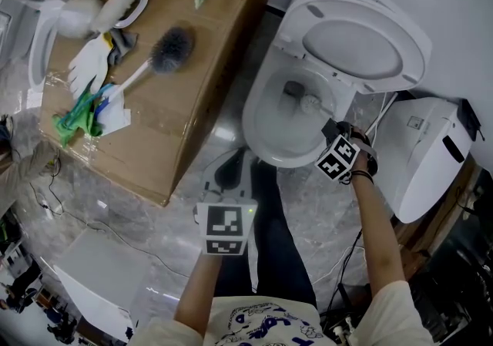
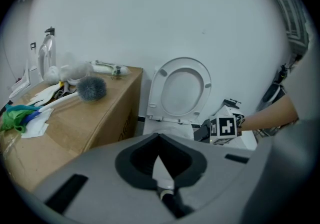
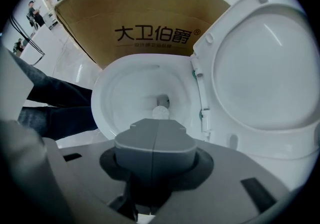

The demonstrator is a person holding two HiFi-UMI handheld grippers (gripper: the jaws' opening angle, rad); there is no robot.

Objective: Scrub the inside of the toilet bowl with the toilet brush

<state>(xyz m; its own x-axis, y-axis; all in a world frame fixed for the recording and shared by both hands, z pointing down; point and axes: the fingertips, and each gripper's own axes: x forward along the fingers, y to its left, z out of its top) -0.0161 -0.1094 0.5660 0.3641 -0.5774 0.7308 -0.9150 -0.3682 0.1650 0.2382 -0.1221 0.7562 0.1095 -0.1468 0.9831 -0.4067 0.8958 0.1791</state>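
The right gripper (image 3: pixel 152 130) has its jaws clamped on the toilet brush (image 1: pixel 310 103), head down inside the toilet bowl (image 1: pixel 253 121); the left gripper (image 2: pixel 159 139) hangs closed, empty. I'd press firmly, sweeping under the rim

Past the right jaws' tips, the toilet brush (image 3: pixel 160 112) looks matt white, the toilet bowl (image 3: pixel 125 88) glossy ceramic, the cardboard box (image 3: pixel 150 13) matt brown.
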